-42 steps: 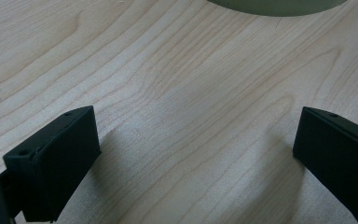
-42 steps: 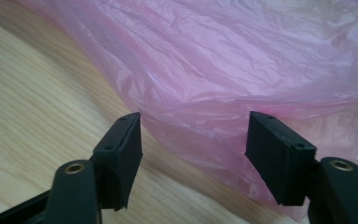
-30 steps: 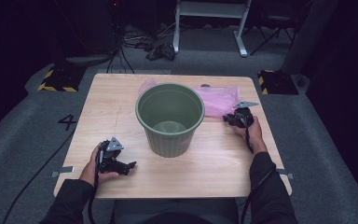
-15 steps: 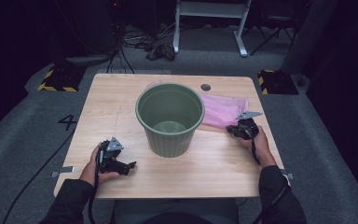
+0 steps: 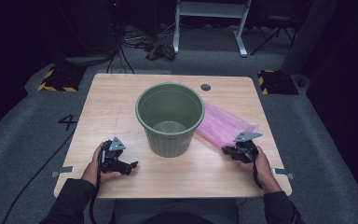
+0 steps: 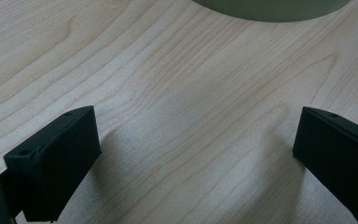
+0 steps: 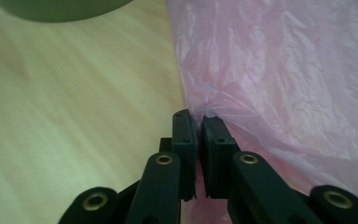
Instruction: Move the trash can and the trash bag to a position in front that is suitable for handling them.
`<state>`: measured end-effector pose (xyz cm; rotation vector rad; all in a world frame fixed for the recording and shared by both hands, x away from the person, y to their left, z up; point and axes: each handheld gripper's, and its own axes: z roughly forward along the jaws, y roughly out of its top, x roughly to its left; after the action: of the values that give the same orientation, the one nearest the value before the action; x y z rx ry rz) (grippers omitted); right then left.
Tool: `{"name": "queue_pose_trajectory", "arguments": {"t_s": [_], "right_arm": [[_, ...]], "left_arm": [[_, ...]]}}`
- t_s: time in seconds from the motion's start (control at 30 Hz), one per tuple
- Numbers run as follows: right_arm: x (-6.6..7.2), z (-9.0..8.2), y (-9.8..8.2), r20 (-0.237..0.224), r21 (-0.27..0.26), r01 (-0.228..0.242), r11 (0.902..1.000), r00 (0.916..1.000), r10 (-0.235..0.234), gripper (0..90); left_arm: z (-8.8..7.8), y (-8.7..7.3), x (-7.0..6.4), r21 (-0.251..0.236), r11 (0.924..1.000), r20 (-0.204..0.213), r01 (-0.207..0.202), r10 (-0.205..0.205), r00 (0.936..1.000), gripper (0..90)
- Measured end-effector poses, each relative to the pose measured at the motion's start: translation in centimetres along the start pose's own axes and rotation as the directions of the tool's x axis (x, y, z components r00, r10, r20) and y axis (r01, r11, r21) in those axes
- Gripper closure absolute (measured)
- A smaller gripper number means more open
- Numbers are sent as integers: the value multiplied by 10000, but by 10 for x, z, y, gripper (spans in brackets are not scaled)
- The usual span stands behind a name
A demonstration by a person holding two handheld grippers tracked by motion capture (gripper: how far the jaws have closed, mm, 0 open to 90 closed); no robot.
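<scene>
The pale wooden surface (image 5: 121, 107) carries everything here, with a small dark round hole (image 5: 205, 87) near its far edge. At its middle stands the green bucket (image 5: 169, 119), upright and open-topped, its inside bare as far as the high view shows. Just beside the bucket, on the person's right and reaching toward the far right part of the surface, lies the pink plastic bag (image 5: 226, 125), flat and crinkled, with one side running up against or behind the bucket's wall. The near corner of the bag is pulled toward the right claw (image 5: 229, 152), which sits low on the surface in the person's right hand (image 5: 261, 163); in the right gripper view that right claw (image 7: 200, 120) has its two black jaws drawn nearly together, pinching a gathered fold of the thin pink film between the pads. The jaws have just been closing on that fold. On the other side of the bucket, well apart from the bag, the left claw (image 5: 131, 165) rests on the surface in the left hand (image 5: 99, 163); in the left gripper view its jaws stand wide, with bare wood between them and the bucket's base (image 6: 270, 9) ahead.
</scene>
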<state>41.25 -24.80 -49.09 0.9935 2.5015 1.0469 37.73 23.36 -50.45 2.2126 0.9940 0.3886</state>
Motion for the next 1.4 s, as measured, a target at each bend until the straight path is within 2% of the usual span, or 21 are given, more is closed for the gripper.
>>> {"name": "queue_pose_trajectory", "arguments": {"t_s": [0.07, 0.17, 0.2, 0.27, 0.4, 0.5, 0.6, 0.77, 0.87, 0.9, 0.93, 0.97, 1.0, 1.03, 1.07, 1.1, 1.17, 1.23, 1.33, 1.37, 1.4], "right_arm": [[9, -2, -2, -445, -28, 67, 10000, 9990, -68, 838], [18, -5, -2, -530, -2, 250, 9997, 9983, -250, 812], [27, -7, -2, -669, -20, 403, 9992, 9969, -403, 765], [34, -9, -3, -737, 37, 621, 9981, 9954, -617, 641], [48, -23, -2, -676, -213, 1290, 9914, 9892, -1302, 505], [48, -39, 0, -372, -737, 1238, 9896, 9912, -1268, 427], [44, -56, 1, -102, -1251, 1201, 9848, 9924, -1223, 412], [28, -75, 8, 745, -1723, 1257, 9770, 9906, -1143, 417], [5, -76, 12, 1491, -1440, 1208, 9822, 9838, -992, 414], [5, -76, 12, 1491, -1440, 1208, 9822, 9838, -992, 414], [-3, -75, 12, 1671, -1300, 1114, 9852, 9819, -889, 414], [-21, -74, 10, 1722, -1019, 819, 9914, 9830, -635, 414], [-30, -73, 8, 1894, -964, 639, 9933, 9809, -447, 419], [-30, -73, 8, 1894, -964, 639, 9933, 9809, -447, 419], [-39, -72, 6, 2035, -807, 456, 9957, 9787, -283, 425], [-58, -69, -2, 2291, -621, 38, 9981, 9733, 105, 426], [-74, -64, -11, 2080, -636, -564, 9964, 9757, 685, 426], [-82, -57, -18, 2005, -479, -760, 9960, 9761, 841, 426], [-85, -47, -25, 1459, -210, -989, 9949, 9841, 1009, 461], [-85, -47, -25, 1459, -210, -989, 9949, 9841, 1009, 461], [-81, -40, -28, 1219, 94, -881, 9961, 9888, 863, 499]], "left_arm": [[1, 1, -1, 26, 10000, 50, -1, 1, 10000, 3], [1, 2, -1, -5, 9999, 45, -117, 117, 9999, 3], [3, 3, -1, -5, 9999, 111, -132, 132, 9999, 3], [4, 4, -2, 22, 9999, 180, -159, 158, 9997, 3], [6, 6, -2, -6, 9998, 270, -202, 202, 9994, 3], [6, 6, -2, -6, 9997, 291, -263, 263, 9992, 2], [6, 7, -2, 4, 9996, 328, -292, 292, 9990, 2], [7, 7, -2, 8, 9996, 317, -291, 290, 9991, 2], [7, 7, -3, 1, 9996, 289, -280, 280, 9992, 3], [7, 7, -3, 0, 9996, 284, -289, 289, 9992, 3], [7, 7, -3, 2, 9996, 291, -291, 291, 9992, 3], [7, 7, -2, -16, 9993, 273, -363, 363, 9990, 3], [7, 7, -2, -10, 9994, 290, -352, 353, 9990, 2], [7, 7, -2, -10, 9994, 290, -352, 353, 9990, 3], [7, 7, -2, -12, 9994, 289, -351, 351, 9990, 3], [7, 8, -2, 4, 9993, 284, -362, 362, 9989, 3], [7, 8, -2, 3, 9994, 320, -336, 336, 9989, 2], [7, 8, -2, 0, 9994, 314, -338, 338, 9989, 2], [7, 8, -2, 6, 9994, 323, -332, 332, 9989, 2], [7, 8, -2, 6, 9994, 323, -332, 332, 9989, 2], [7, 8, -2, 7, 9994, 326, -333, 332, 9989, 2]]}}
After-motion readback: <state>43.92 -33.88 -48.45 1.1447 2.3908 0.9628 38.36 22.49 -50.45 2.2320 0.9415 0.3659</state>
